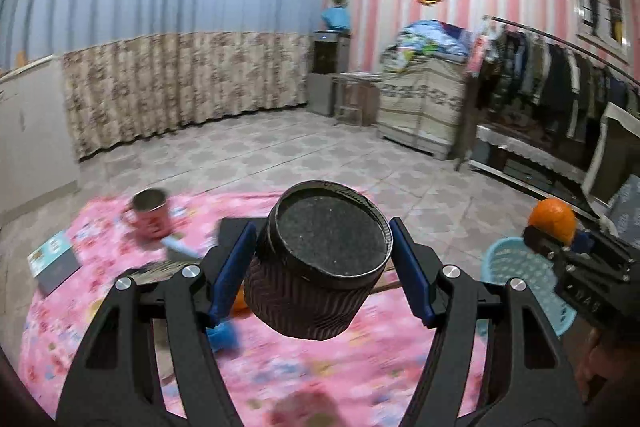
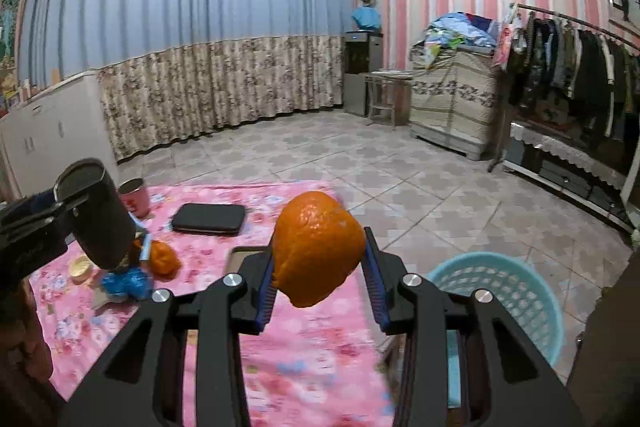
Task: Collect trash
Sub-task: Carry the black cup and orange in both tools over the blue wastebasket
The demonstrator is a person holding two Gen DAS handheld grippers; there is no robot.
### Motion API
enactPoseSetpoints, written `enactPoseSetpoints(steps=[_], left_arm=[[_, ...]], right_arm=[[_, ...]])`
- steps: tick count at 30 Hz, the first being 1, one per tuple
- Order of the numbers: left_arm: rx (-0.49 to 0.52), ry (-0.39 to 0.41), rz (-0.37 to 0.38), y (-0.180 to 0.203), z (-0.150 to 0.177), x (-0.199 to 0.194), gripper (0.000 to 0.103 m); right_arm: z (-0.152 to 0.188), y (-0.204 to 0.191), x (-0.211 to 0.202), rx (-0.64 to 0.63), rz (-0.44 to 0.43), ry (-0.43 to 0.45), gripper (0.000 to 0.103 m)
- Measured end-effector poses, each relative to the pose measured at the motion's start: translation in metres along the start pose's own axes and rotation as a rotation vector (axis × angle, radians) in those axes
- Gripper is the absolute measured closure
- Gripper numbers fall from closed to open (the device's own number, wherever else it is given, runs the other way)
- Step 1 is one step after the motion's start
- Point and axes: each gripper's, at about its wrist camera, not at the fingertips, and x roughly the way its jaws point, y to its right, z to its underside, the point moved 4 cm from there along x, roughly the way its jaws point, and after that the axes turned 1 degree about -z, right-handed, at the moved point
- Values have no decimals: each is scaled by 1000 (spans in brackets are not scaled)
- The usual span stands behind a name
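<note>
Your left gripper (image 1: 324,267) was clamped on the dark paper cup (image 1: 320,259), your right gripper (image 2: 320,267) on the orange peel (image 2: 316,247). The blue basket (image 2: 500,291) lay just right of your right fingers; you needed both loads above its rim before releasing.

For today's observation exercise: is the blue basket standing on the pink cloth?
No: the blue basket stands on the tiled floor, beside the pink cloth.

Items counted: one dark paper cup (image 1: 320,259); two orange peels, one (image 2: 316,247) raised, one (image 2: 162,263) on the cloth; one pink mug (image 1: 150,213); one black case (image 2: 208,218); one blue basket (image 2: 496,291); one box (image 1: 54,261); one blue wrapper (image 2: 124,283); two grippers (image 1: 322,267) (image 2: 320,271).
</note>
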Motion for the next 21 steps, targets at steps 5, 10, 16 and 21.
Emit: enactPoseSetpoints(steps=[5,10,16,21], left_arm=[[31,1,81,63,-14,16,37],[74,-3,155,120,-18,33,37],[98,-41,245,190,-2,56,37],[126,-78,301,232,15,78,37]], right_arm=[[-2,50,3,28,55,-10,65],[6,99,4,60,113,-30,65],[19,150,7,109,163,-57,65],[28,184,9,118,200,-73,65]])
